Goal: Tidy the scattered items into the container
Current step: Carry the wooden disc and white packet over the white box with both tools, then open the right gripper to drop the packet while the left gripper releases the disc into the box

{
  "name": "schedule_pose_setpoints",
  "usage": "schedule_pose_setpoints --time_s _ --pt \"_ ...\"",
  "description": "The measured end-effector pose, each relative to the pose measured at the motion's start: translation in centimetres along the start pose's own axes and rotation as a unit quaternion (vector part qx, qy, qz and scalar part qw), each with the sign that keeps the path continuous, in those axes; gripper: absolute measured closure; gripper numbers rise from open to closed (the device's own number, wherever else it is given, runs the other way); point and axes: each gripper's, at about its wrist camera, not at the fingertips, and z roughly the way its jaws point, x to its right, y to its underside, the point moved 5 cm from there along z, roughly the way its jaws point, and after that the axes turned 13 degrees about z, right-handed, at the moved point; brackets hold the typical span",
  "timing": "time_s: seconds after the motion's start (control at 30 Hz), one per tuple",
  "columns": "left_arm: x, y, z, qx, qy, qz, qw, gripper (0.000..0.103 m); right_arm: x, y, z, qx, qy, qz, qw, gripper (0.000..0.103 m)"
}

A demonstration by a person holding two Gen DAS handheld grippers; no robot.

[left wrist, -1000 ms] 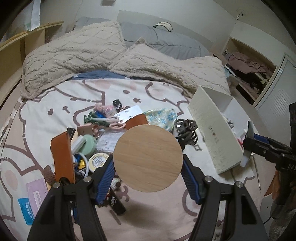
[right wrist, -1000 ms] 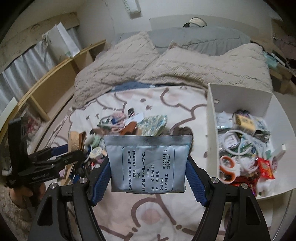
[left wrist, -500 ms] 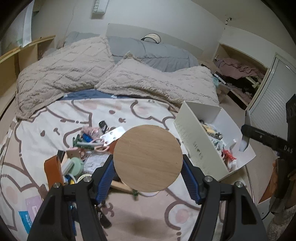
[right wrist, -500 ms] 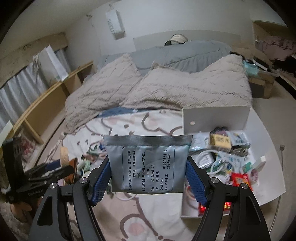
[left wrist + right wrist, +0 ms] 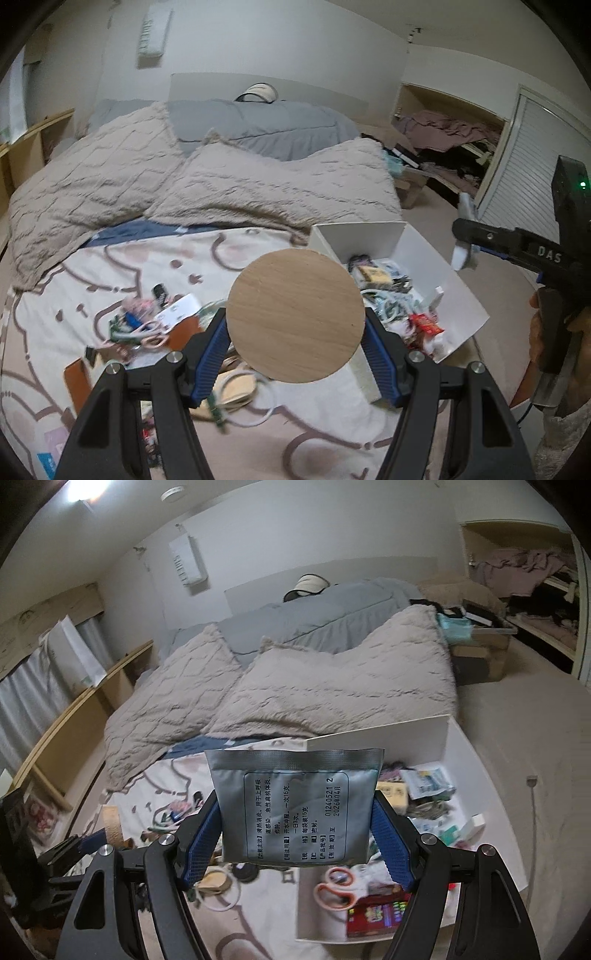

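Observation:
My left gripper [image 5: 295, 343] is shut on a round wooden disc [image 5: 295, 315] and holds it in the air above the bed, just left of the white box [image 5: 454, 291]. My right gripper [image 5: 297, 834] is shut on a grey foil sachet [image 5: 295, 808] with printed text, held above the box's left edge [image 5: 376, 738]. The box holds several small items, among them orange scissors [image 5: 336, 890] and a red packet [image 5: 376, 914]. Scattered items [image 5: 147, 321] lie on the patterned bedsheet to the left. The right gripper also shows in the left wrist view [image 5: 465, 236], sachet edge-on.
Two beige pillows [image 5: 258, 184] and a grey duvet [image 5: 258, 125] lie at the head of the bed. A white cable loop [image 5: 255, 406] lies under my left gripper. A wooden shelf [image 5: 74, 716] runs along the left. Carpeted floor [image 5: 535, 738] lies right of the bed.
Both grippers have risen and moved right toward the white box, still holding the disc and the sachet. The box now sits closer below the right gripper.

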Motion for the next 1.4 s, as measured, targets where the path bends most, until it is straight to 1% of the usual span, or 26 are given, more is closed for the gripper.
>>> schedule_pose_setpoints --time_s 0.3,0.43,0.57,0.8,0.93,1.07,1.2,1.33,1.4 --pt "4.5 -2.9 2.8 0.003 0.031 0.022 0.9993 0.034 4.1 -1.8 0.3 0.002 0.025 0.023 0.999 0.026" --pt "6.2 -3.9 4.6 0.003 0.046 0.027 0.9986 0.034 5.7 -2.7 0.8 -0.001 0.046 0.029 0.999 0.026" --pt "7.5 -4.4 6.4 -0.002 0.055 0.031 0.998 0.034 6.9 -3.5 1.7 -0.002 0.069 0.026 0.997 0.026" --pt "9.2 -5.3 9.3 -0.014 0.063 0.042 0.997 0.034 8.9 -4.5 4.4 -0.018 0.094 0.038 0.995 0.026" --pt "9.6 -5.8 10.4 -0.013 0.066 0.047 0.9966 0.034 10.2 -4.2 6.4 -0.032 0.113 0.046 0.992 0.026" --pt "10.2 -5.7 11.7 -0.016 0.074 0.05 0.9959 0.034 11.9 -3.2 8.5 -0.052 0.135 0.046 0.988 0.026" --pt "10.7 -4.7 13.1 -0.024 0.085 0.047 0.995 0.034 13.0 -1.7 10.3 -0.077 0.137 0.044 0.987 0.026" --pt "10.8 -3.7 14.1 -0.036 0.087 0.047 0.9945 0.034 13.7 -0.8 11.1 -0.083 0.142 0.038 0.986 0.026" --pt "10.7 -3.3 14.4 -0.04 0.085 0.048 0.9944 0.034 13.8 -0.7 11.2 -0.077 0.143 0.032 0.986 0.022"
